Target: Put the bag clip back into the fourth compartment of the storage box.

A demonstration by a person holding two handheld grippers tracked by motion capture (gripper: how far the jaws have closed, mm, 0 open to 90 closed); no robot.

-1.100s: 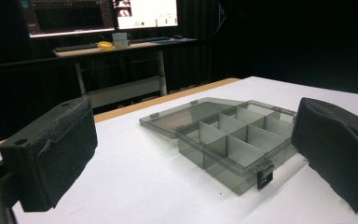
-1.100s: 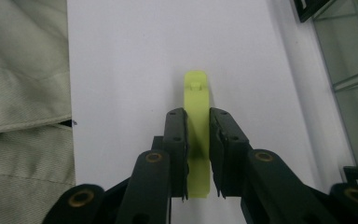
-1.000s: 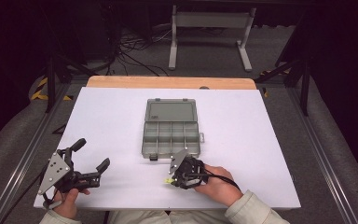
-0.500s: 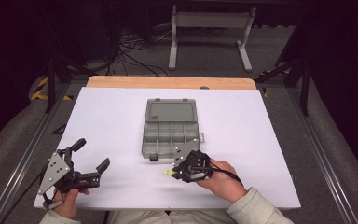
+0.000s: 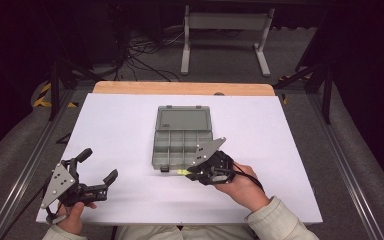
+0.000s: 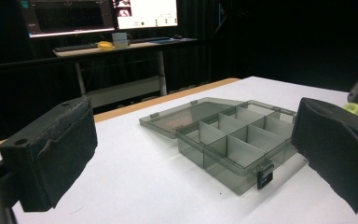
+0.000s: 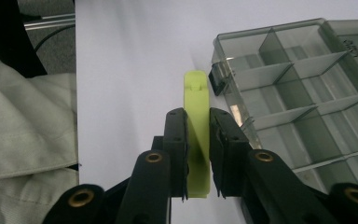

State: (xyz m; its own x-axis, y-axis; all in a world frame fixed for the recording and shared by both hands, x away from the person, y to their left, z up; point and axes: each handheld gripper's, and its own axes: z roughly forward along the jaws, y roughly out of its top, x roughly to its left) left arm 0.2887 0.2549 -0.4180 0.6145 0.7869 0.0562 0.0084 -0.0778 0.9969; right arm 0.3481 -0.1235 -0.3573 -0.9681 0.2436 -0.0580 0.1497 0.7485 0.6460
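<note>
A smoky clear compartment box lies open mid-table, its lid folded back; it also appears in the left gripper view and the right gripper view. My right gripper is shut on a flat yellow-green plastic piece, held just off the box's front latch corner and above the white tabletop. A bit of that piece pokes out of the jaws in the high view. My left gripper rests at the front left with its jaws wide apart and nothing between its pads.
The white tabletop has a wooden back edge. A metal stand and cables lie on the floor beyond. Metal rails run along both sides. The person's pale sleeve is close to the right gripper.
My right gripper, with the yellow-green piece, has risen and swung right and toward the box's front edge. The left gripper has stayed put.
</note>
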